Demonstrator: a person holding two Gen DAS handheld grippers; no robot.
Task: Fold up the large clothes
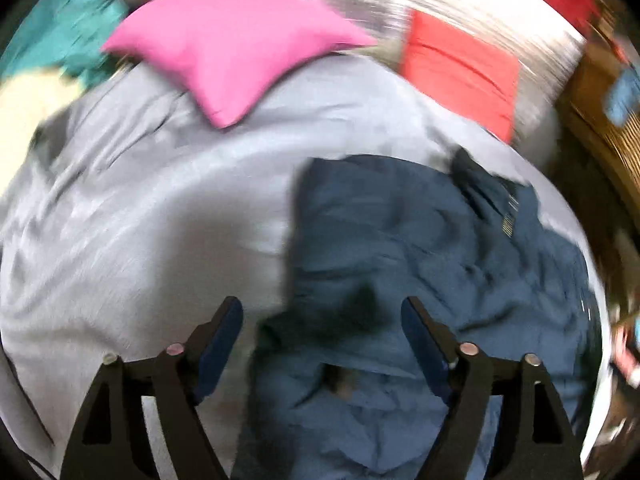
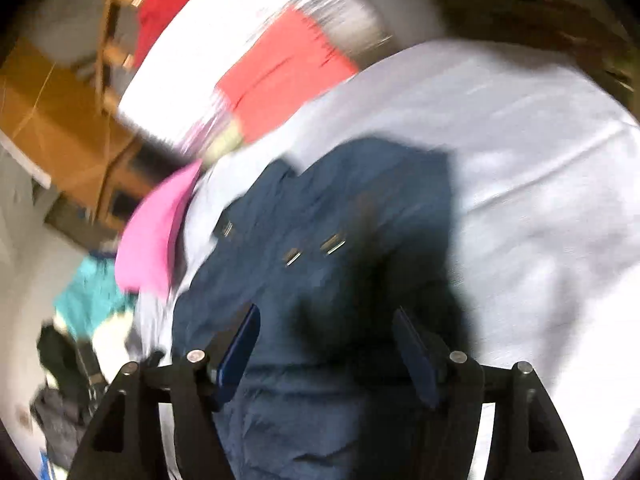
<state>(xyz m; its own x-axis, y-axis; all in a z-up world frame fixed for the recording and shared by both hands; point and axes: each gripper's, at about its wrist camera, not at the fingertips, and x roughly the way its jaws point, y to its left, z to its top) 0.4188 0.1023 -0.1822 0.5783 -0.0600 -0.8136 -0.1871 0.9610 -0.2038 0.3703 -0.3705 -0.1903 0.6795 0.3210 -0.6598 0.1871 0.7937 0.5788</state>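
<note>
— Where's the garment sitting?

— The navy jacket (image 1: 420,248) lies rumpled on the grey bed sheet (image 1: 140,208), well short of the pink pillow (image 1: 236,44) at the head end. It isn't neatly folded yet, as far as I can judge through the blur.

— And the tools?

— The left tool (image 1: 322,340) hangs over the jacket's near left edge, jaws spread, nothing between the pads. The right tool (image 2: 326,344) hovers above the jacket's middle, jaws also apart and empty. Cloth lies beneath both, but neither seems to pinch it.

— Which way does it run?

— Its long axis runs roughly away from both tools, toward the pillow; the end with the small pale labels (image 2: 332,245) lies farther off. The left one is nearer the bare sheet side, so I'd guess it takes that edge.

— Any baskets or bins?

— None I can make out. There's a red cloth (image 1: 460,76) and a teal heap (image 1: 68,36) beyond the bed, both too smeared to say more.
</note>
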